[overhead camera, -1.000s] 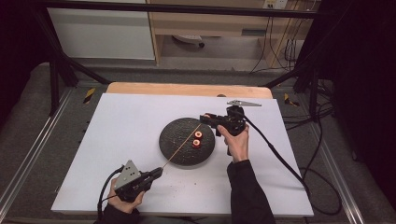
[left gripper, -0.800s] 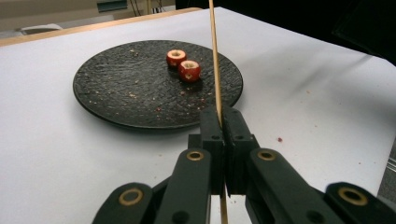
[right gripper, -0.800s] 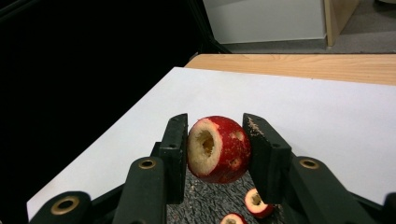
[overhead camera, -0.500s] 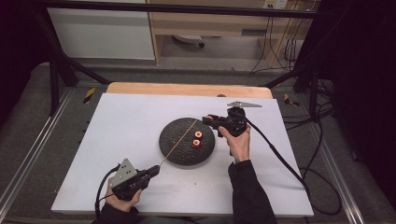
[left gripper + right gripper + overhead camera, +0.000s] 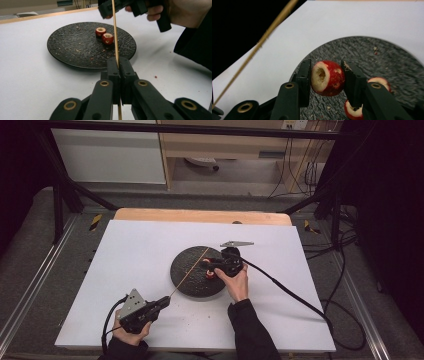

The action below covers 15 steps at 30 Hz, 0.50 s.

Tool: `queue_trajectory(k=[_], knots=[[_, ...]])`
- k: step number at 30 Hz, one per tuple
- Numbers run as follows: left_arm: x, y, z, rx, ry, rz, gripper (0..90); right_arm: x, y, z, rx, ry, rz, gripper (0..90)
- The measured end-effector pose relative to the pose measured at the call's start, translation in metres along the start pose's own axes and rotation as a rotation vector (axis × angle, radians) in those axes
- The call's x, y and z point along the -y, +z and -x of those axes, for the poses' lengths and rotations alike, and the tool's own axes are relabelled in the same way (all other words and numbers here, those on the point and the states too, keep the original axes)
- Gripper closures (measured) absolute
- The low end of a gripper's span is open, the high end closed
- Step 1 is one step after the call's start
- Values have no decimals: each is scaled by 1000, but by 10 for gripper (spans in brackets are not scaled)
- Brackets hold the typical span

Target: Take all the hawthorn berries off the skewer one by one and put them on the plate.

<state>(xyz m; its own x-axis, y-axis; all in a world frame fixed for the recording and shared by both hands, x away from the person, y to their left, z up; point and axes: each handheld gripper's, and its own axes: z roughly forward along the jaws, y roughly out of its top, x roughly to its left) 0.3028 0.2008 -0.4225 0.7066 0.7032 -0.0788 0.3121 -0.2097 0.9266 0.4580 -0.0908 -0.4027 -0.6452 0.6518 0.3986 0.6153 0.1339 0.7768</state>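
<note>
Above the dark plate (image 5: 192, 280) on the counter (image 5: 135, 255), my right fingers (image 5: 325, 76) held a small red fruit piece (image 5: 328, 78), soft, light, easily squashed; its cored hole faced outward; my left fingers (image 5: 119, 68) pinched the thin, bendy stick (image 5: 115, 32) low down.

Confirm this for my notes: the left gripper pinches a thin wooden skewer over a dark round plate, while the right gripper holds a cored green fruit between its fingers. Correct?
One detail is wrong: the fruit held by the right gripper is red, not green, as the right gripper view shows. The rest stands: the left gripper pinches the thin wooden skewer over the dark round plate.
</note>
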Motion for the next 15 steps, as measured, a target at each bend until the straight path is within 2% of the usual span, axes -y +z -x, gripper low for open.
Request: queue_trajectory(k=[15], knots=[[1,2,1,3,-1,-6,882,32,37,-2,3,-7,-78,624]])
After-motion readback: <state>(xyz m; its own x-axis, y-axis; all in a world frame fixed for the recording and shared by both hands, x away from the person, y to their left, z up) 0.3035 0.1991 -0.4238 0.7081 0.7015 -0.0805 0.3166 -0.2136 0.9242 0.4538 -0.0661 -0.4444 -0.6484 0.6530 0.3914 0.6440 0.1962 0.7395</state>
